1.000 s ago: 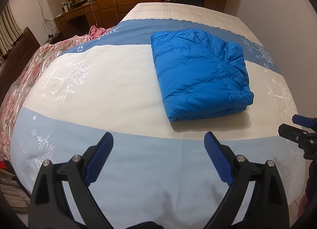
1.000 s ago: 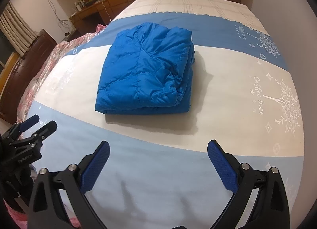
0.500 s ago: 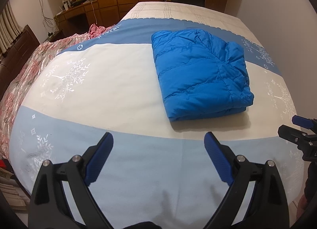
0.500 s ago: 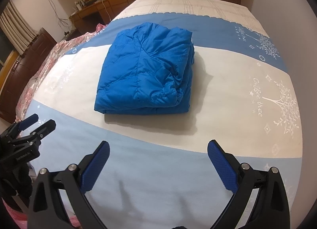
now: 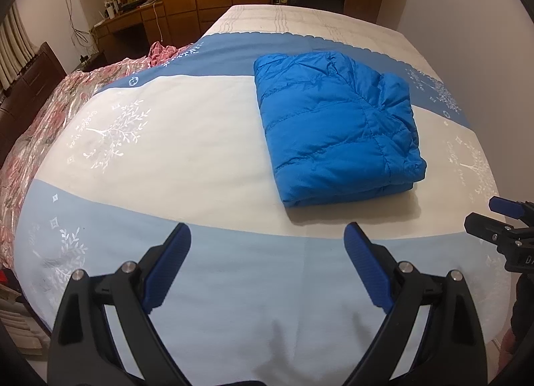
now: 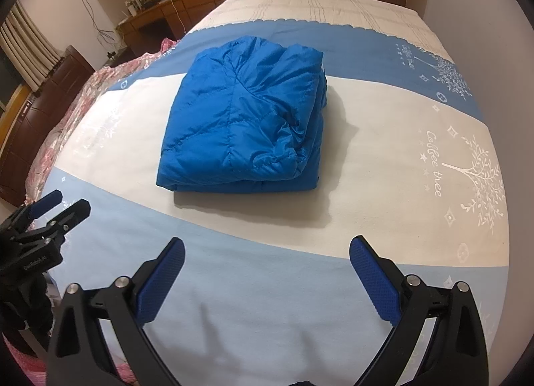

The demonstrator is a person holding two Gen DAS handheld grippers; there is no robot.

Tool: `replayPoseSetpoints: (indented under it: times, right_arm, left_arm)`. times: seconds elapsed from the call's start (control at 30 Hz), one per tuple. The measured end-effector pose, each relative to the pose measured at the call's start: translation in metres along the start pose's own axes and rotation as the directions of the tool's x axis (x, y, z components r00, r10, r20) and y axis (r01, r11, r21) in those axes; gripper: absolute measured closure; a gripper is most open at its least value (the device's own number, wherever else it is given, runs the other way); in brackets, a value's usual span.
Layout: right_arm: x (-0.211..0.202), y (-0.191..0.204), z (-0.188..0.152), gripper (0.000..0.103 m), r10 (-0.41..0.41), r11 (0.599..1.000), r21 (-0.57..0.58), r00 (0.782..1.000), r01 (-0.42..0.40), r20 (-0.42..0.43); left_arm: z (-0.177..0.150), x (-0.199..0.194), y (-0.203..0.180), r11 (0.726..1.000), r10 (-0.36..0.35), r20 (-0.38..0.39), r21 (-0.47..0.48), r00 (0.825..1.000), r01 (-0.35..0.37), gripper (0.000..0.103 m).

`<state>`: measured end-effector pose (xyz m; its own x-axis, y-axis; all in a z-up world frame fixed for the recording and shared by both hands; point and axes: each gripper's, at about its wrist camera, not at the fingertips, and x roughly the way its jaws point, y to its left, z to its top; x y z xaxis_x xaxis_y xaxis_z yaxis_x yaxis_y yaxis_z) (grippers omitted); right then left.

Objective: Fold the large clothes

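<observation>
Almost nothing has moved in the last second. The blue puffy jacket (image 5: pixel 337 129) lies folded in a neat bundle on the bed (image 5: pixel 187 132), ahead of both grippers and not touching them. The left gripper (image 5: pixel 267 245) and the right gripper (image 6: pixel 267 255) stay wide open, holding nothing. The folding looks done.

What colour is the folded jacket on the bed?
Bright blue, quilted; the jacket shows best in the right wrist view.

Jacket (image 5: pixel 337 125) bright blue, quilted; bedspread (image 5: pixel 187 139) in dk blue, white & pale blue bands w/ white tree prints; pink floral quilt (image 5: pixel 36 112) far left; gripper pads (image 6: pixel 160 285) blue, dotted
</observation>
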<state>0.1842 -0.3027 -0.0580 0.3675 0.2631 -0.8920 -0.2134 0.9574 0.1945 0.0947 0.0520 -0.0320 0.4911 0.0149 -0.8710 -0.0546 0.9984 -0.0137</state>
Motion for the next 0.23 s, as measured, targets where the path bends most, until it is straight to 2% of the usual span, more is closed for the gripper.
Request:
replayPoseSetpoints:
  times: [0.23]
  right_arm:
    - [0.0018,-0.0052,0.0028,0.004,0.003,1.0,0.004,1.0,-0.003,-0.004]
  left_arm:
    - [0.0004,0.0007,0.0013,1.0,0.006,-0.005,-0.004,1.0,-0.006,0.011]
